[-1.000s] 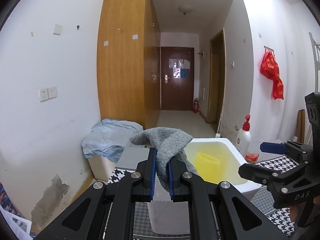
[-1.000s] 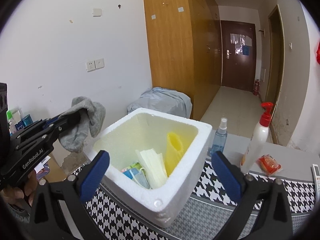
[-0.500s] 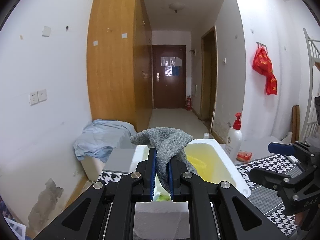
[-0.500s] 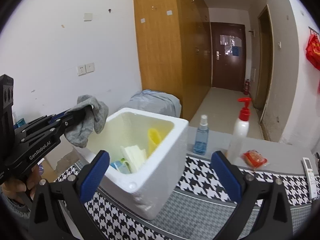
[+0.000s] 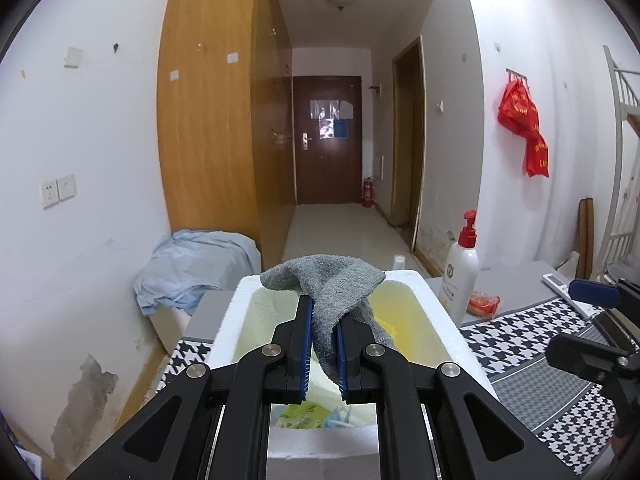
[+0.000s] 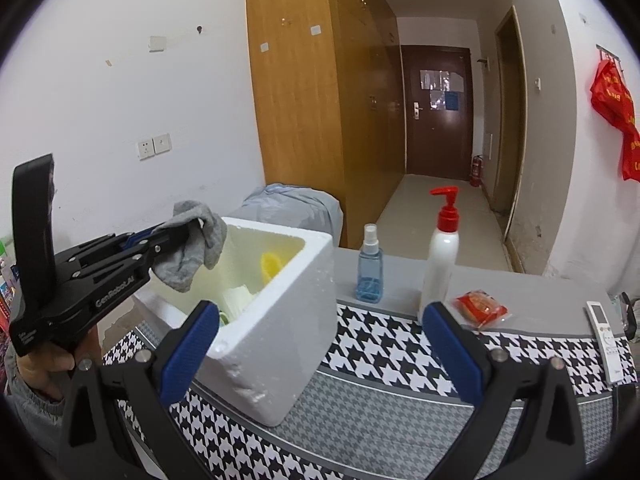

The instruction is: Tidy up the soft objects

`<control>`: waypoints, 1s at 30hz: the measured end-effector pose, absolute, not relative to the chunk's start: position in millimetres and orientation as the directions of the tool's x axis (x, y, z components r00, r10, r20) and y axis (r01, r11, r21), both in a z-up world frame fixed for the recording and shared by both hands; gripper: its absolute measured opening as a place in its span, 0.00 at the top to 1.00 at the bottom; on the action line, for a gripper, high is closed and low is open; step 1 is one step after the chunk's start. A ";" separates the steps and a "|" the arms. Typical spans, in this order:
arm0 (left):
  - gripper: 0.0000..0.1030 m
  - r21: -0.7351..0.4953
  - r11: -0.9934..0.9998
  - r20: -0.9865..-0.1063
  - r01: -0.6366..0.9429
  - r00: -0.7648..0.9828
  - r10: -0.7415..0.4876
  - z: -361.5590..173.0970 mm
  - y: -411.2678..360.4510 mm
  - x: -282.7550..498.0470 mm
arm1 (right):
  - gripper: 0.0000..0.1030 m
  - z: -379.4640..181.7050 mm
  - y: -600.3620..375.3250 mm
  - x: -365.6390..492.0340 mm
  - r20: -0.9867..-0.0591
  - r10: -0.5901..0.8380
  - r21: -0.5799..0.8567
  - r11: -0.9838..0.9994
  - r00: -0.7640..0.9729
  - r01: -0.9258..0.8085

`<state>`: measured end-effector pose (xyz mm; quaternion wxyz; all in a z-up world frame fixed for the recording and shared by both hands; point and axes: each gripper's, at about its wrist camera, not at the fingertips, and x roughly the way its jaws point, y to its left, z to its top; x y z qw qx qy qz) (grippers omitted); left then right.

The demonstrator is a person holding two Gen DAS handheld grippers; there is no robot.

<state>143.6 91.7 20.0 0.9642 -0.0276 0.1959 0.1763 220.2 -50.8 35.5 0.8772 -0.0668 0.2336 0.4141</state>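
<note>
- Left hand-held gripper [image 5: 323, 354] pinches the grey cloth [image 5: 332, 292] over the foam box [image 6: 280, 320].
- Right hand-held gripper [image 6: 320, 344] is spread, empty.
- Cloth looks light and limp; a mid-fold pinch suits it.

Setting is showing a lived-in home interior: wooden wardrobe [image 5: 216, 128] lining a hallway to a brown entry door [image 5: 326, 140], bunk-bed ladder [image 5: 624, 160] standing right, lotion pump bottle [image 6: 442, 252] sitting on a houndstooth-covered table [image 6: 400, 360]
</note>
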 end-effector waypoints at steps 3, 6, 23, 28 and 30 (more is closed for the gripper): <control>0.89 0.010 0.939 -0.394 -0.344 0.862 0.320 19.8 94.1 144.1 | 0.00 36.4 -53.8 218.8 -0.460 0.694 0.074 0.652 0.554 -0.755; 0.84 0.013 0.937 -0.401 -0.349 0.857 0.325 19.1 94.8 146.5 | 0.00 35.6 -55.9 219.1 -0.460 0.692 0.075 0.655 0.557 -0.752; 0.01 0.017 0.926 -0.353 -0.376 0.865 0.358 22.6 85.8 140.5 | 0.00 35.8 -65.7 218.0 -0.457 0.683 0.071 0.666 0.569 -0.743; 0.01 0.015 0.924 -0.342 -0.381 0.867 0.363 24.7 82.8 136.0 | 0.00 38.8 -68.7 214.7 -0.452 0.684 0.068 0.666 0.572 -0.743; 0.01 0.015 0.924 -0.338 -0.382 0.868 0.364 25.5 80.8 132.9 | 0.00 40.2 -70.5 212.9 -0.448 0.685 0.067 0.666 0.574 -0.743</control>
